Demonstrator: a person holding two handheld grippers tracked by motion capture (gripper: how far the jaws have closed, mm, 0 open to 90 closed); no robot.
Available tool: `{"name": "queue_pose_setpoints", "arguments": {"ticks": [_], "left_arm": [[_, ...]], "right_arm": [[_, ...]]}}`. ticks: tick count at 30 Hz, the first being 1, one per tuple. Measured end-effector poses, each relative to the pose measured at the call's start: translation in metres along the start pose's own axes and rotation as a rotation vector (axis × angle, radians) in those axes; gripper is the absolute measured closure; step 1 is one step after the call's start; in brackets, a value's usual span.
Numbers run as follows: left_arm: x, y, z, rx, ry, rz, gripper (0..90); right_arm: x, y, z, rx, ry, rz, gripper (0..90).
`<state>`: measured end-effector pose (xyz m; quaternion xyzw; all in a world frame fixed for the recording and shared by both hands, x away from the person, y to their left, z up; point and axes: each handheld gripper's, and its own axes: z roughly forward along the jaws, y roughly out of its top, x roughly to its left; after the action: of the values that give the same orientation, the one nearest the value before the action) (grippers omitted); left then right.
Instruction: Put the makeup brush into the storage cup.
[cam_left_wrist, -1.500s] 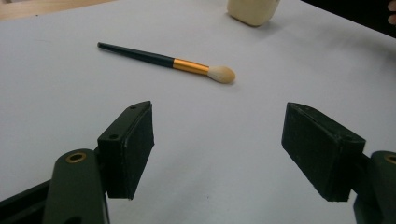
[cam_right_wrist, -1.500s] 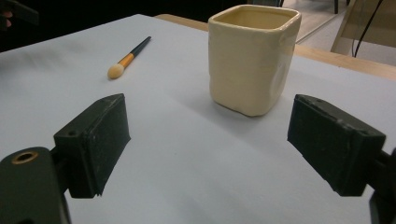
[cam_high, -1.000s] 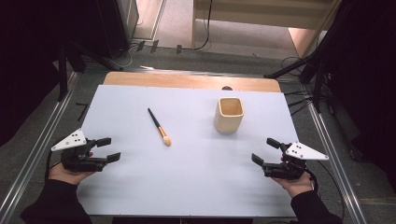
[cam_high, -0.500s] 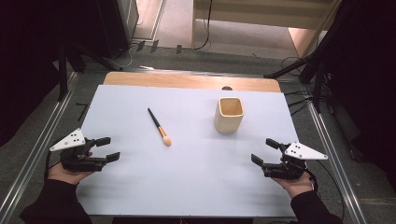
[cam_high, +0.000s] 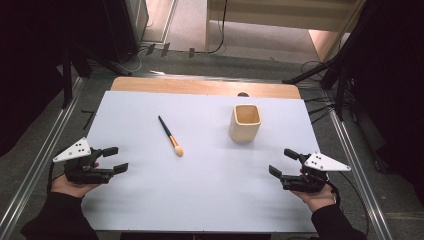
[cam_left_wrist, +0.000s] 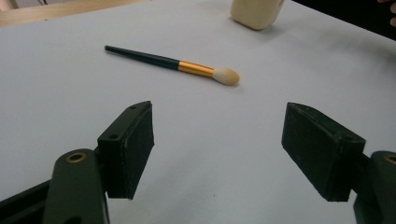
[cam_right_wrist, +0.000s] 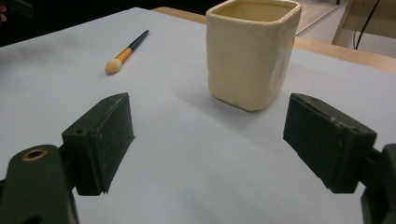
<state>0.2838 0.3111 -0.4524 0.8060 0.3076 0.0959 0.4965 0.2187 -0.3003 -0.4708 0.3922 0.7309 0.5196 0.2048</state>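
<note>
A wide bench (cam_high: 210, 210) covered by a pale sheet, with a strip of bare wood along its far edge. A cream, square-mouthed cup (cam_high: 245, 123) stands upright on the far right part of the sheet, open end up. The left claw (cam_high: 113, 160), held in a hand at the near left corner, is released, its jaws spread wide with nothing between them. The right claw (cam_high: 284, 163), held at the near right, is likewise released and bare, aimed toward the cup, which is well apart from it. A makeup brush (cam_high: 170, 136) lies flat left of the cup, dark handle pointing away, pale bristle tip nearest the left claw but apart from it.
</note>
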Motion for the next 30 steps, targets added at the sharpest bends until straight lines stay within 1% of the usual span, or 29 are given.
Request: {"name": "queue_pose_setpoints", "arguments": {"ticks": [20, 30], "left_arm": [[0.0004, 0.0002, -0.0013, -0.008, 0.002, -0.007, 25.7], [0.0001, 0.0013, -0.0008, -0.008, 0.003, 0.001, 25.7]], "right_arm": [[-0.0001, -0.0005, 0.0001, -0.001, 0.007, 0.004, 17.0], [-0.0004, -0.0007, 0.0000, -0.001, 0.008, 0.005, 17.2]]}}
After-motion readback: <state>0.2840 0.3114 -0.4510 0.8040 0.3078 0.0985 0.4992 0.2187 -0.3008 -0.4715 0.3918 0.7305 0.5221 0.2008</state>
